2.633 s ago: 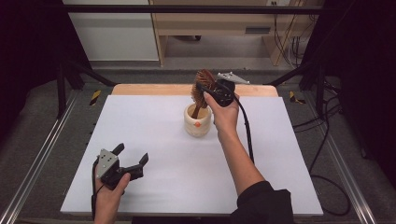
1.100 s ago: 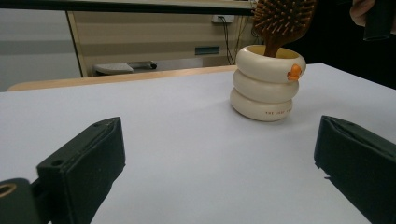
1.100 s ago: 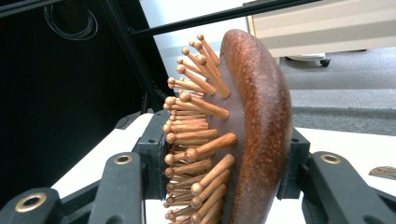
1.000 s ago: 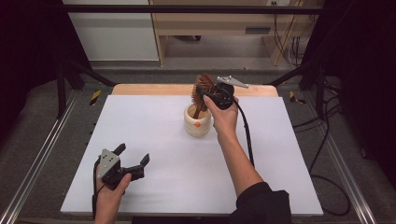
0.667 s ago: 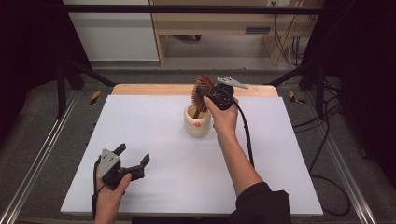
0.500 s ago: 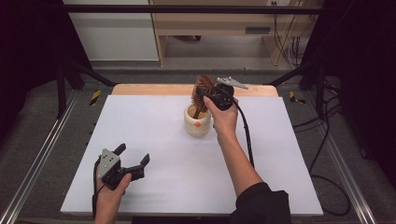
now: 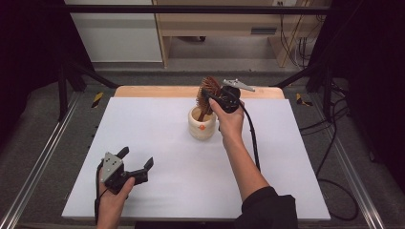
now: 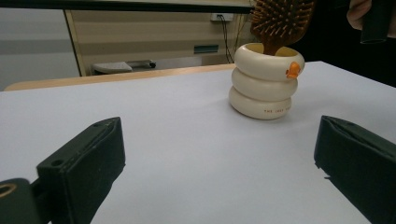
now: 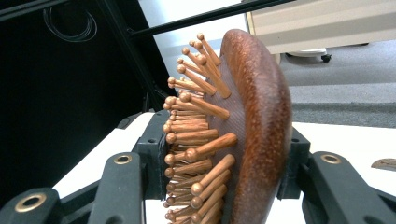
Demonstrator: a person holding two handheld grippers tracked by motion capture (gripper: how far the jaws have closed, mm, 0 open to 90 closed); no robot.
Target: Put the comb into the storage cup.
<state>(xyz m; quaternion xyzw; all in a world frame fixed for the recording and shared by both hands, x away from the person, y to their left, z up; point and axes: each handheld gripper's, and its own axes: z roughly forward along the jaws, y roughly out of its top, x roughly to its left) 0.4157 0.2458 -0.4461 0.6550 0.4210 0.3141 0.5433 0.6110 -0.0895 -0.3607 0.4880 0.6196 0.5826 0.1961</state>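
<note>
Wooden hairbrush (image 7: 208,90) clamped in right gripper (image 7: 213,97), handle down inside cream cup (image 7: 202,125); left gripper (image 7: 136,164) gaping, well short of cup. Best lowered straight, released gently.

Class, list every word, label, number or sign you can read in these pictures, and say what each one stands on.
Small orange lettering on the bottom ring of the cream ringed cup: too blurred to read for certain.
Orange duck-bill mark on the cup's top ring: a picture, not text.
Wooden hairbrush, white table: no writing to be seen.
</note>
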